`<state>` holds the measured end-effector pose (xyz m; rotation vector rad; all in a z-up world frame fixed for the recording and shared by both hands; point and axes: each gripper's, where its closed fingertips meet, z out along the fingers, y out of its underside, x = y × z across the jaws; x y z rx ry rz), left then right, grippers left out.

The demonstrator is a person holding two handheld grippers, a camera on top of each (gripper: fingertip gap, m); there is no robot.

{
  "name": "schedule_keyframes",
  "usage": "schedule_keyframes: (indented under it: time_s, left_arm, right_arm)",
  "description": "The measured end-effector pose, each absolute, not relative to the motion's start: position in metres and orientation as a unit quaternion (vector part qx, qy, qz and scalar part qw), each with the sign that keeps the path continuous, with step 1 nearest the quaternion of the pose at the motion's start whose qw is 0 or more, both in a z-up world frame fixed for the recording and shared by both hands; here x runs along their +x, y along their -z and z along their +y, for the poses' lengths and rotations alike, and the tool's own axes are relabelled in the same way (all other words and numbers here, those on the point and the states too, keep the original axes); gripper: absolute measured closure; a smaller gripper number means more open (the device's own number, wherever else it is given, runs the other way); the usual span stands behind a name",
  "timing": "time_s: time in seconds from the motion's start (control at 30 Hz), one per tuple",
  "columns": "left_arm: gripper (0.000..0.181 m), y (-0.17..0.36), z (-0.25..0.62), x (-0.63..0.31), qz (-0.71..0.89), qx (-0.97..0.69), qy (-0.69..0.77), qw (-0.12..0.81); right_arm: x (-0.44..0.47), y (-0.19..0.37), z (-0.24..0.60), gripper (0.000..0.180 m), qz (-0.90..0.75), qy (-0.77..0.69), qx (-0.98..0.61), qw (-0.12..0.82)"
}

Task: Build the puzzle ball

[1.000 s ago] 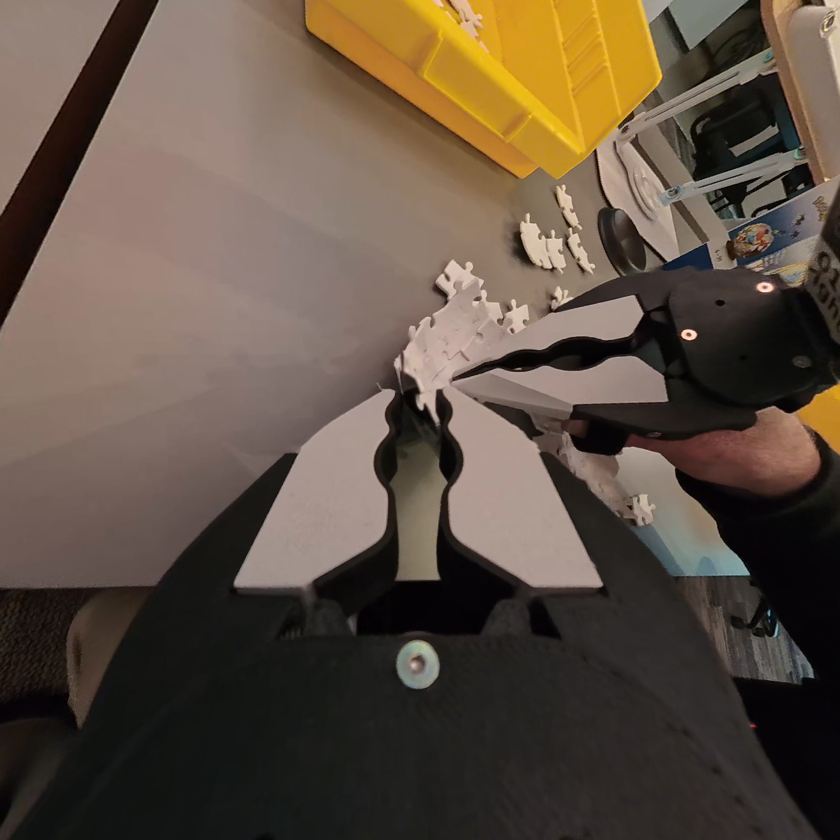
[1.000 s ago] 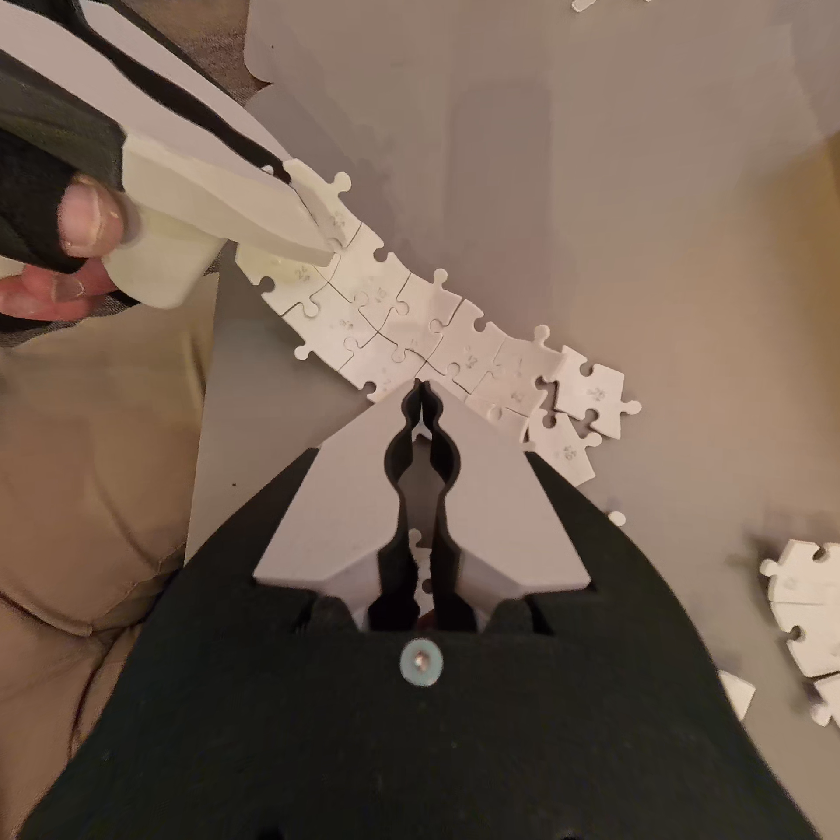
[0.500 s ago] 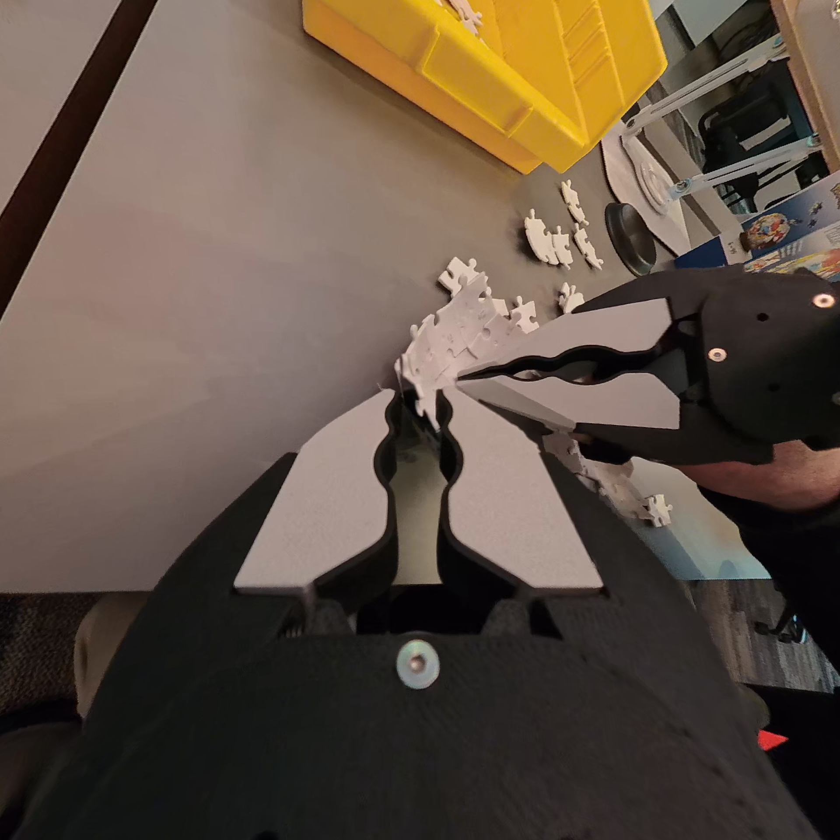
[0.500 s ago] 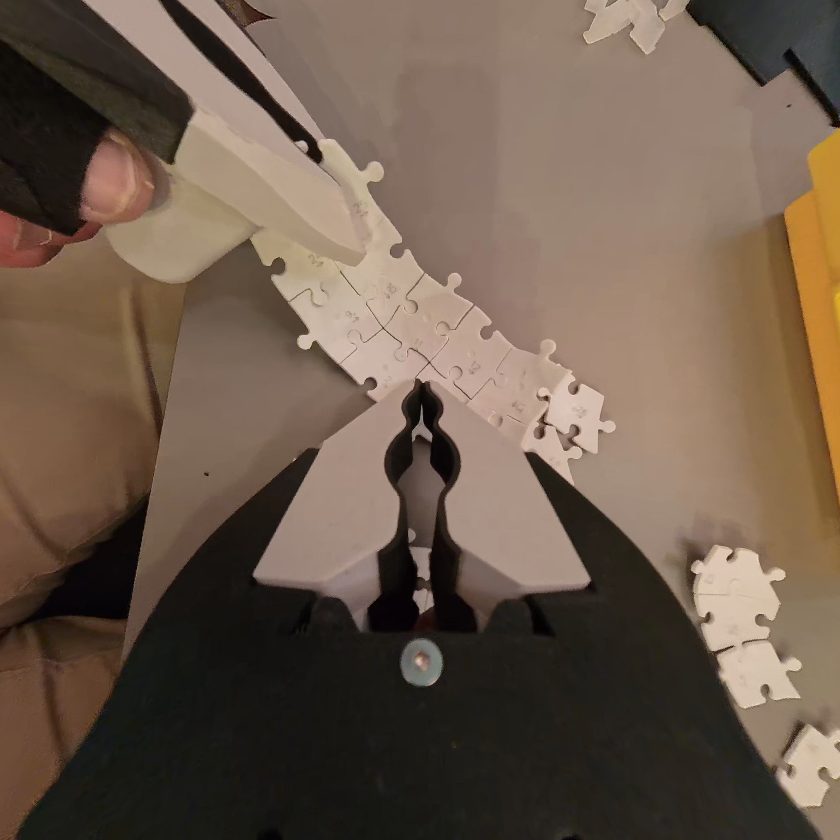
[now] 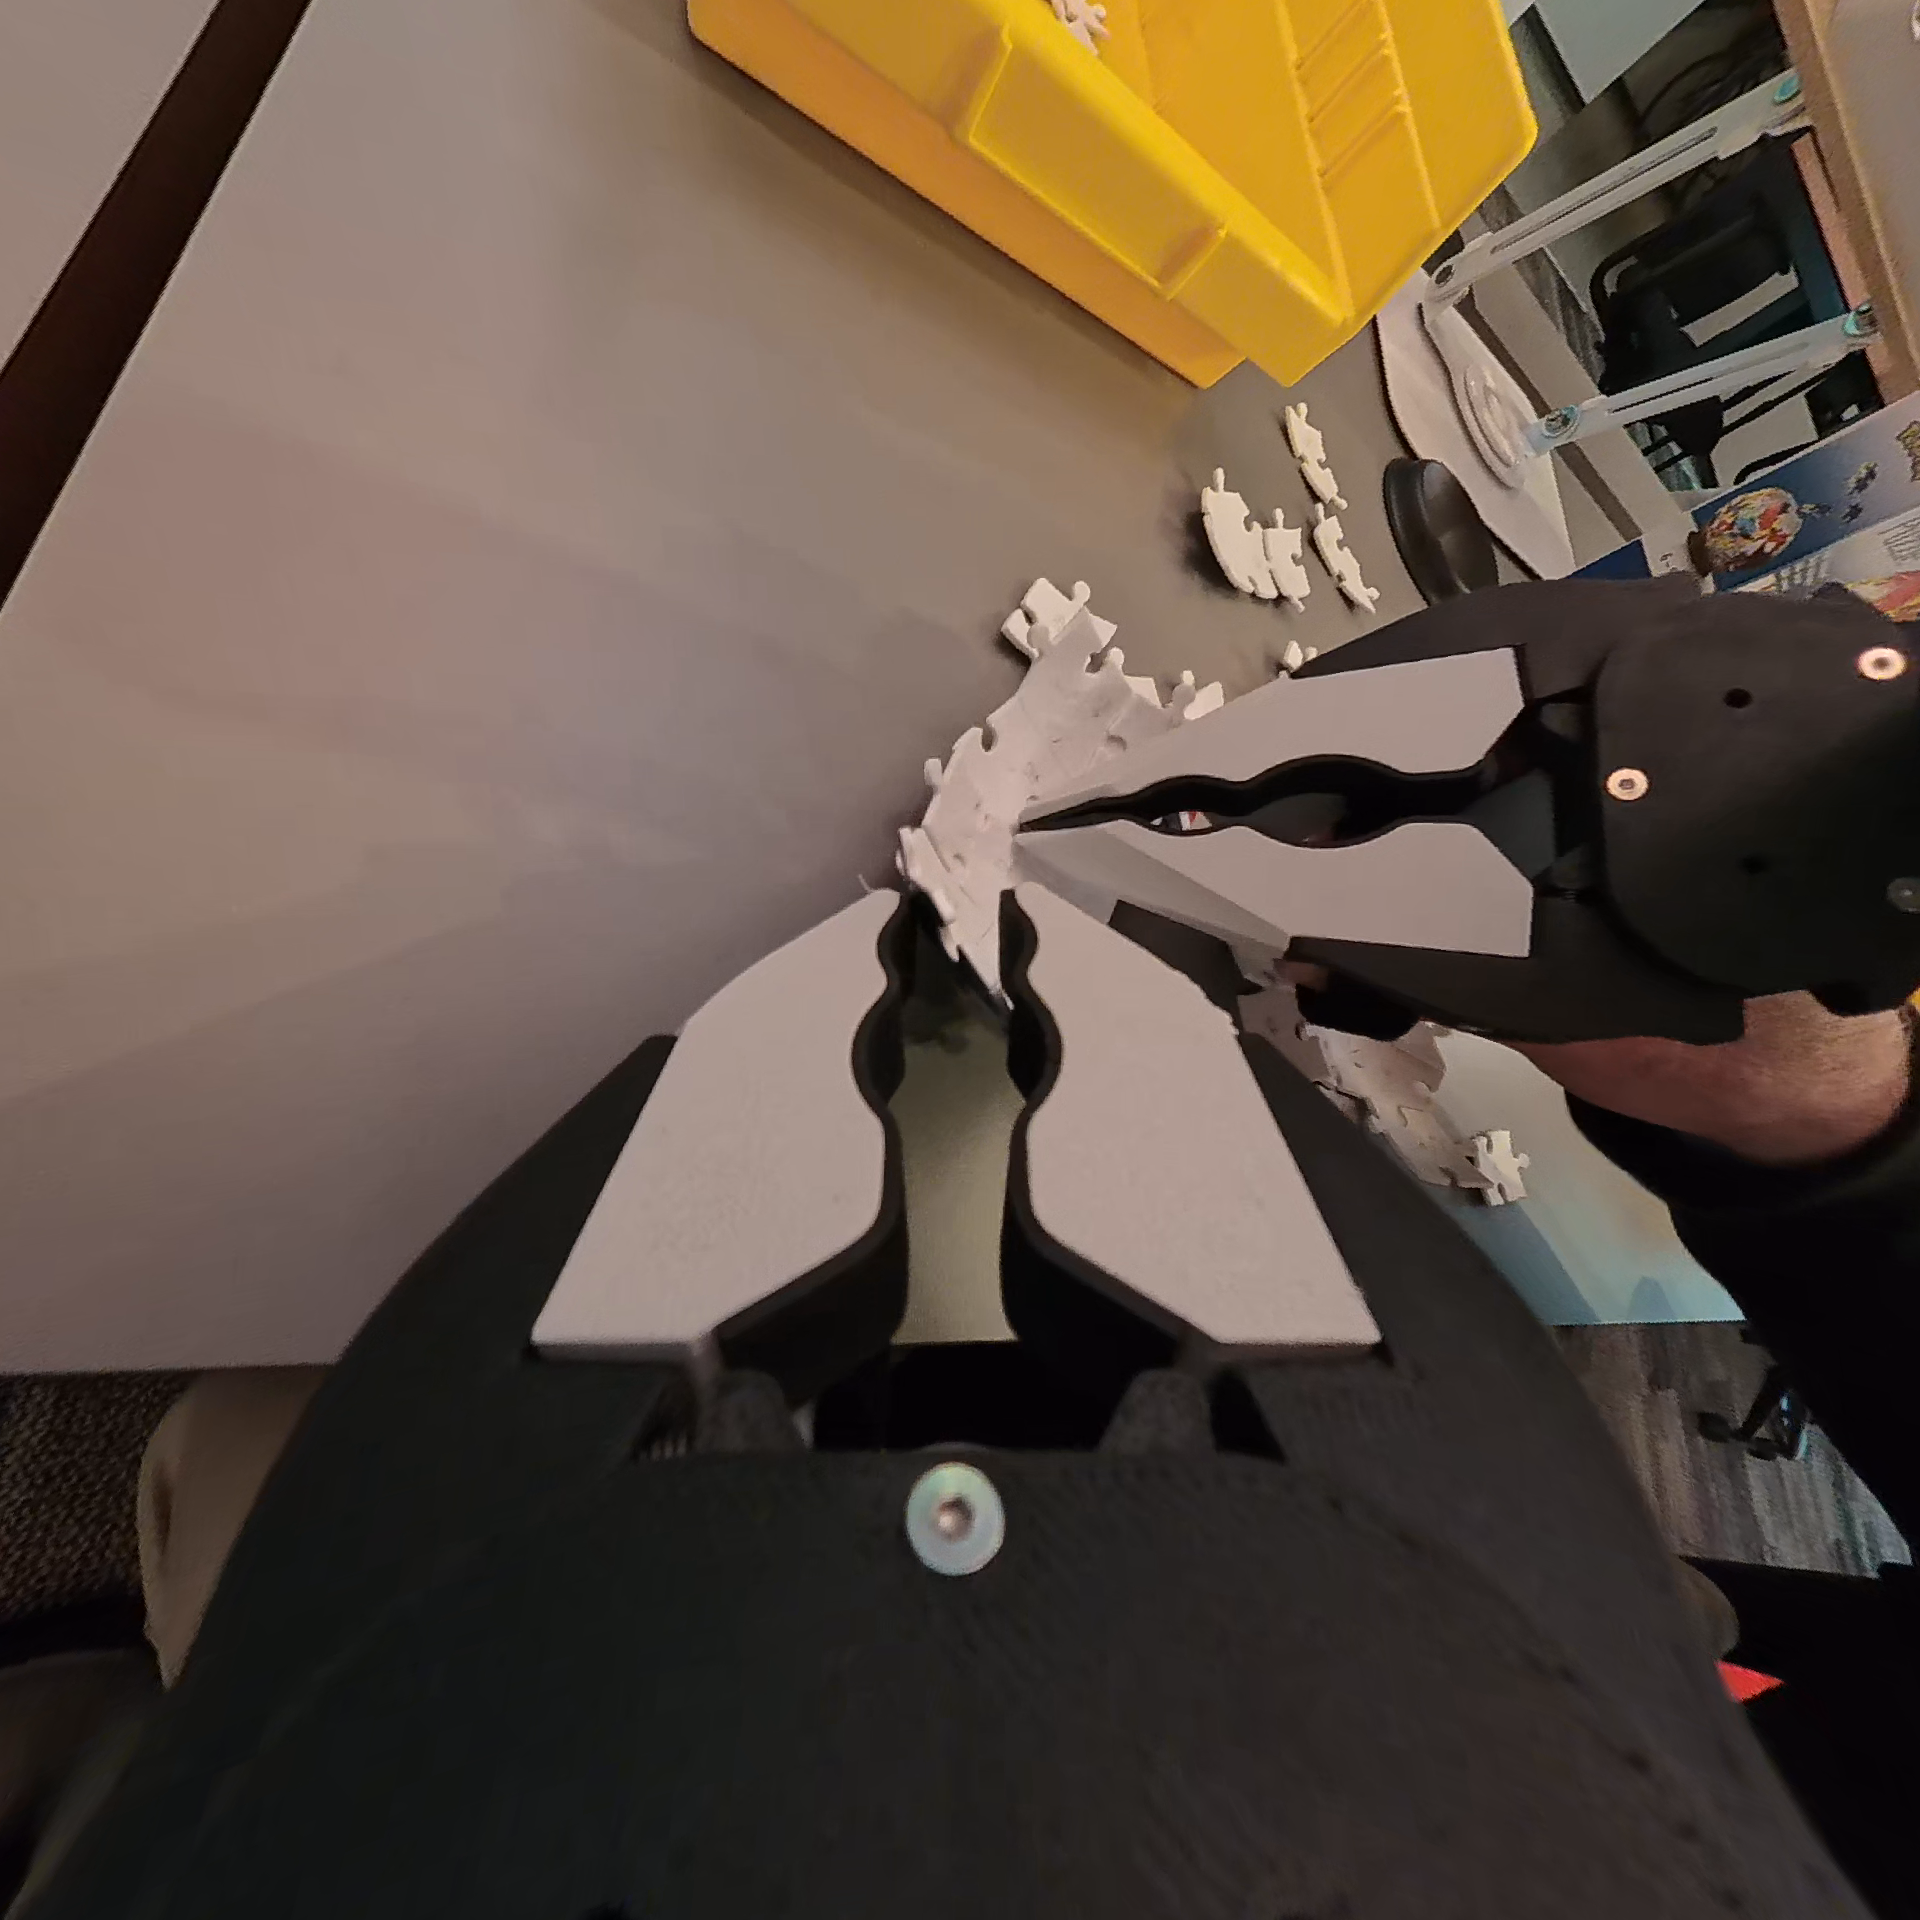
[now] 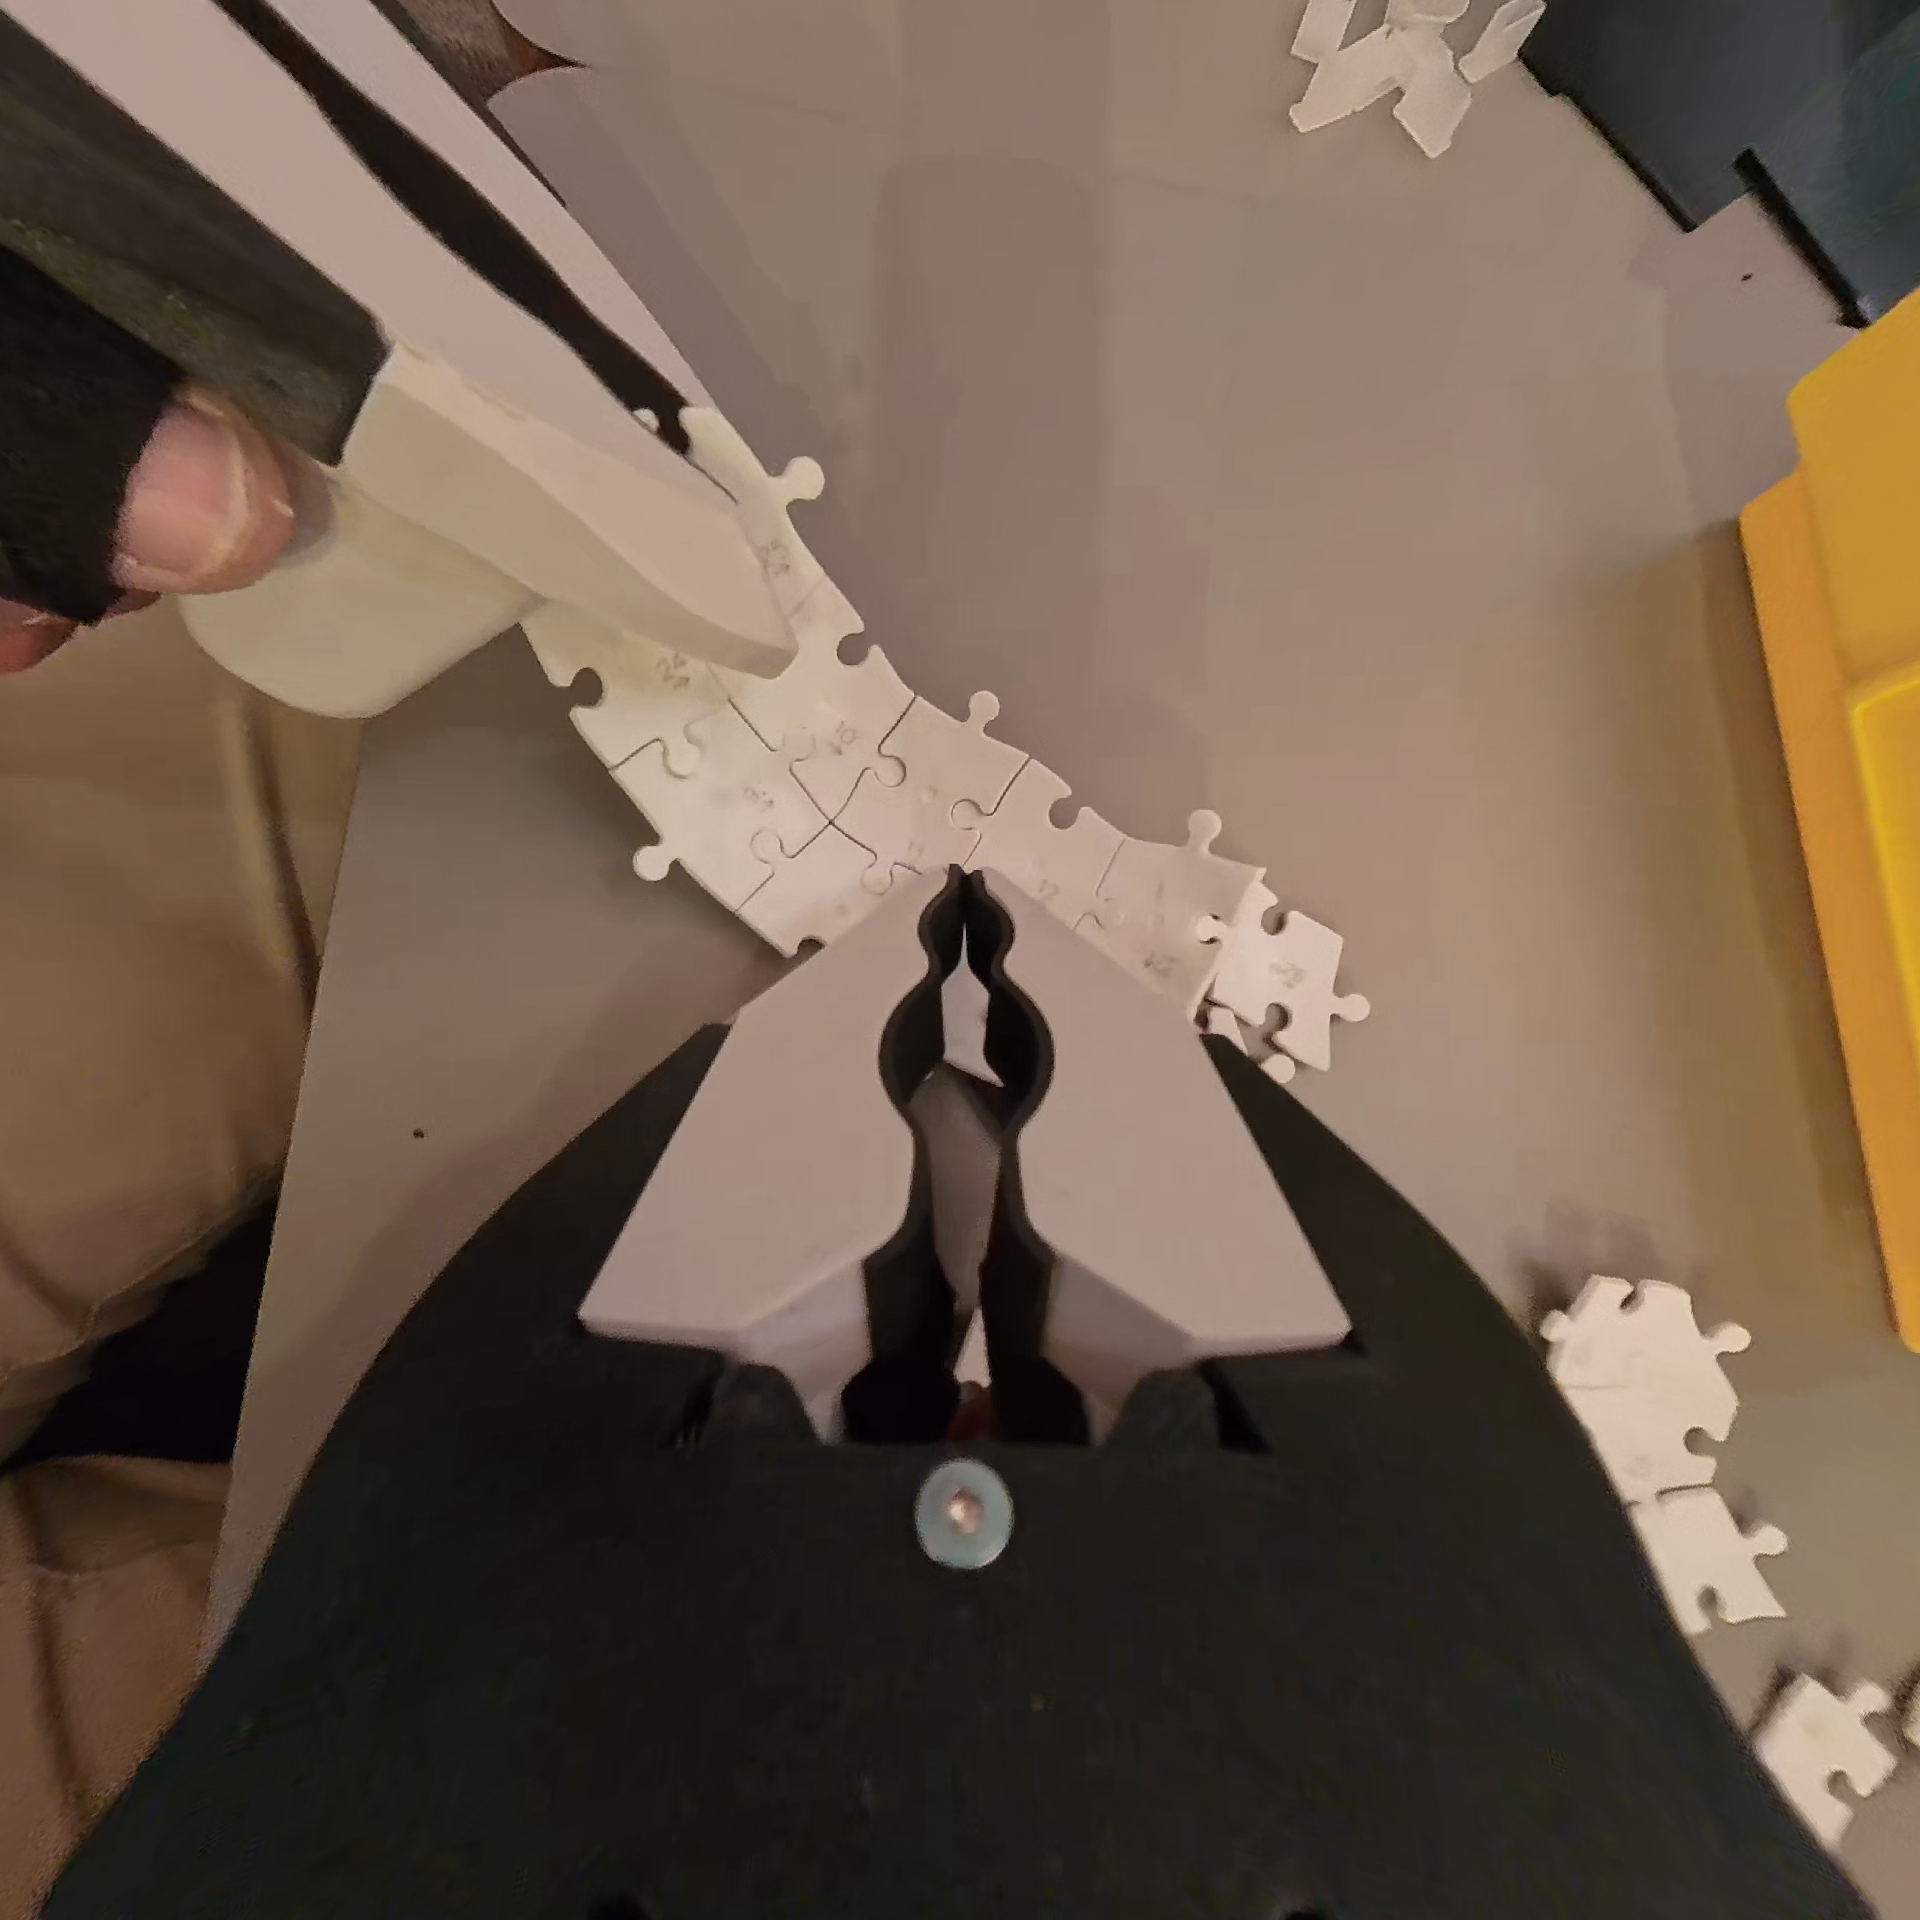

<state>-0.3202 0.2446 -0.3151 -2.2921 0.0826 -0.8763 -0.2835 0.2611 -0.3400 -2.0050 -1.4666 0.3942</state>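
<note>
A curved strip of joined white puzzle pieces (image 6: 883, 769) is held above the grey table (image 6: 1247, 520) by both grippers. My right gripper (image 6: 964, 883) is shut on the strip's lower edge near its middle. My left gripper (image 5: 956, 909) is shut on the strip's end, which shows edge-on between its fingers. In the left wrist view the strip (image 5: 1049, 727) rises away from my fingers, and the right gripper (image 5: 1023, 826) comes in from the right. In the right wrist view the left gripper (image 6: 748, 582) clamps the strip's upper-left end.
A yellow bin (image 5: 1143, 156) stands at the far side and also shows in the right wrist view (image 6: 1849, 935). Loose white pieces (image 6: 1652, 1392) lie by it, and more lie farther off (image 6: 1403, 62). Another joined strip (image 5: 1392, 1101) lies under the right hand. The table's near edge is at the left. The left gripper's tips are roughly 5 cm from the right gripper's.
Both grippers have kept their hold on the strip. The right wrist view has swung so the yellow bin and more loose pieces come into sight. The strip looks more bent.
</note>
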Motion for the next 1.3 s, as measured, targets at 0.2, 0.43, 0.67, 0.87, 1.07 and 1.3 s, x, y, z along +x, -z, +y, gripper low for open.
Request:
schedule_keyframes:
  time_s: [0.2,0.43,0.67,0.87,1.07,1.3]
  left_arm:
    - [0.165,0.315,0.245,-0.32,0.032,-0.878,0.34,0.335]
    - [0.16,0.321,0.245,-0.325,0.026,-0.878,0.348,0.329]
    - [0.162,0.322,0.246,-0.331,0.032,-0.875,0.359,0.323]
    - [0.171,0.324,0.247,-0.334,0.046,-0.881,0.344,0.321]
    - [0.177,0.324,0.248,-0.332,0.063,-0.885,0.324,0.329]
    - [0.178,0.317,0.254,-0.337,0.071,-0.879,0.298,0.364]
  right_arm:
    - [-0.283,0.34,0.261,0.18,-0.574,-0.108,-0.749,0.313]
    - [-0.274,0.3,0.27,0.18,-0.537,-0.142,-0.755,0.348]
    - [-0.243,0.284,0.29,0.18,-0.489,-0.153,-0.784,0.349]
    - [-0.243,0.307,0.282,0.175,-0.472,-0.194,-0.807,0.298]
    - [-0.242,0.304,0.28,0.173,-0.448,-0.23,-0.817,0.281]
    - [-0.233,0.302,0.282,0.17,-0.436,-0.24,-0.821,0.278]
